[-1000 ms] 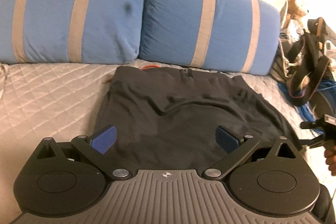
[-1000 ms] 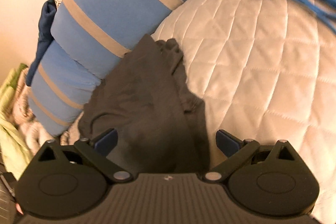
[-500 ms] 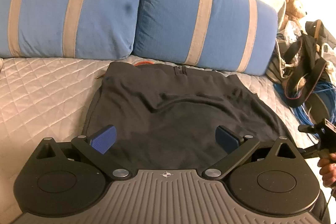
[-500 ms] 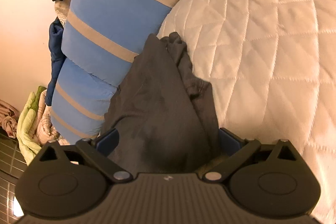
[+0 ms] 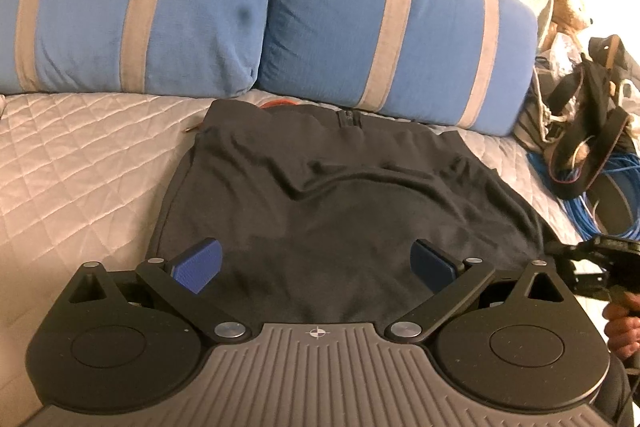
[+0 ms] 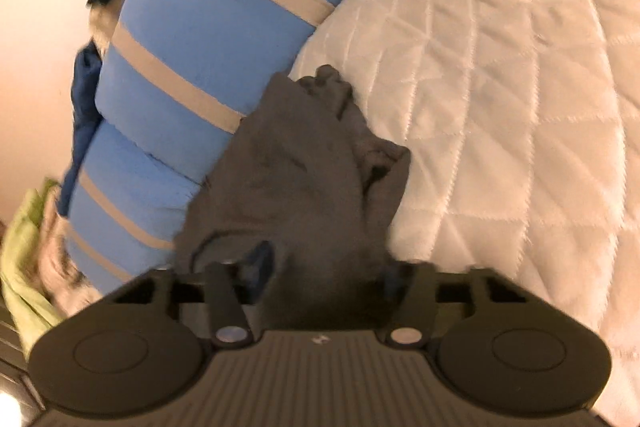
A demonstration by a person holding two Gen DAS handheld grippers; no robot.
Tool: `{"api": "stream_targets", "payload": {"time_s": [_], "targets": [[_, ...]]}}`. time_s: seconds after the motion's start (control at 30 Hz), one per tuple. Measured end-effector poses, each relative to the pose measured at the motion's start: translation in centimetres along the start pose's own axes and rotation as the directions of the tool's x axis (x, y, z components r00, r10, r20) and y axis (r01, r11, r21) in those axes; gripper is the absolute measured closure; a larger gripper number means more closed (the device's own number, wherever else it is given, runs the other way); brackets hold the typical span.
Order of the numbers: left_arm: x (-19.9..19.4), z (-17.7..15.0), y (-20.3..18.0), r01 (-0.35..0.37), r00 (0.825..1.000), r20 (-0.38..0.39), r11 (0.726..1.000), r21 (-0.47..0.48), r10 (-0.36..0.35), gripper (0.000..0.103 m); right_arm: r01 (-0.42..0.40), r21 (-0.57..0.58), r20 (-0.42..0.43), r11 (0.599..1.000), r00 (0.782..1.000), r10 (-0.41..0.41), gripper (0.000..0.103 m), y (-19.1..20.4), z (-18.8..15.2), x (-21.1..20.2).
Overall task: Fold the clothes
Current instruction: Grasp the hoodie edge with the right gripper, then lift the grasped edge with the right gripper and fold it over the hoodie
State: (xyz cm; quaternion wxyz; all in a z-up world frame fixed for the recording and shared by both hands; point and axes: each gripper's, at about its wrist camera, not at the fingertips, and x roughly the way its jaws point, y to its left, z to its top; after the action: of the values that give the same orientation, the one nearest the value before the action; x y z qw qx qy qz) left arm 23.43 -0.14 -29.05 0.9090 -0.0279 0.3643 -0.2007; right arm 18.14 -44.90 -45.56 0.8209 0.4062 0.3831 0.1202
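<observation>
Dark garment (image 5: 332, 211) lies mid-frame on a quilted bed (image 5: 80, 163) below blue striped pillows (image 5: 256, 7). Left tool (image 5: 316, 263) is spread apart above it; right tool (image 6: 326, 275) pinches its edge.

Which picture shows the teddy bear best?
The left wrist view. The teddy bear sits at the far right edge there, small but clear, beyond the blue striped cushions and above a tangle of straps. The right wrist view does not show the bear at all.

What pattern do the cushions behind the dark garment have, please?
Blue cushions with vertical beige stripes; clearest in the left wrist view.
</observation>
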Motion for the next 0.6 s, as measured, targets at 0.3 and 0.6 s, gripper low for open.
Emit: {"api": "stream_targets", "payload": {"time_s": [0.3, 0.6], "targets": [[0.0, -0.1, 0.2, 0.003, 1.000, -0.006, 1.000, -0.024, -0.003, 0.000, 0.086, -0.318, 0.074, 0.944, 0.995, -0.065, 0.091, 5.9, -0.1, -0.8], [-0.4, 0.0, 0.6, 0.009, 1.000, 0.010, 0.999, -0.052, -0.009, 0.000, 0.193, -0.614, 0.145, 0.765, 0.981, -0.131, 0.093, 13.8, -2.8, 0.9]]}}
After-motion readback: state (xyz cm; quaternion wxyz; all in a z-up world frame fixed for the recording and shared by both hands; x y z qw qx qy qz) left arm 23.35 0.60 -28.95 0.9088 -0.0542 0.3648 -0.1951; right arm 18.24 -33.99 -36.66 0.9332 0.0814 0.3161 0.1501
